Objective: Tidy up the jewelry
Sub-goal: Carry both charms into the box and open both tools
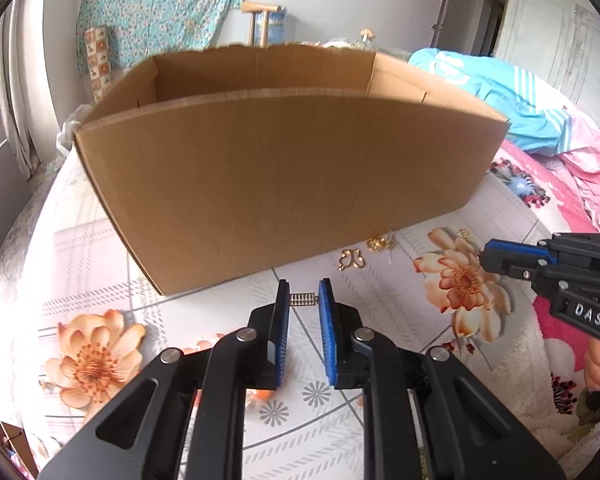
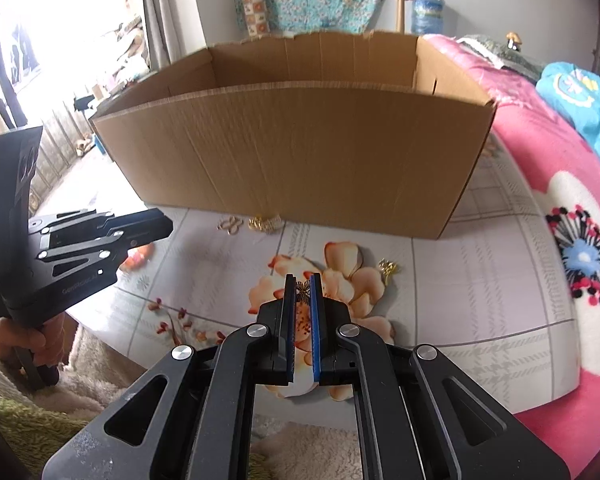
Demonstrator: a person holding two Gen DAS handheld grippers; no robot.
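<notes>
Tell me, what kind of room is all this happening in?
Most likely a bedroom in a home. The cardboard box and gold jewelry pieces sit on a flower-print bed sheet, with a pink quilt and blue clothing heaped beside them, and a curtained window to one side.

Floral bedsheet (image 1: pixel 100 248), open cardboard box (image 1: pixel 284 184) on it, gold jewelry pieces (image 1: pixel 352 259) beside the box

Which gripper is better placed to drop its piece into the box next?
Right, marginally. The right gripper pinches a small butterfly charm clear of the sheet. The left gripper holds a rhinestone strip low near the cardboard box.
</notes>
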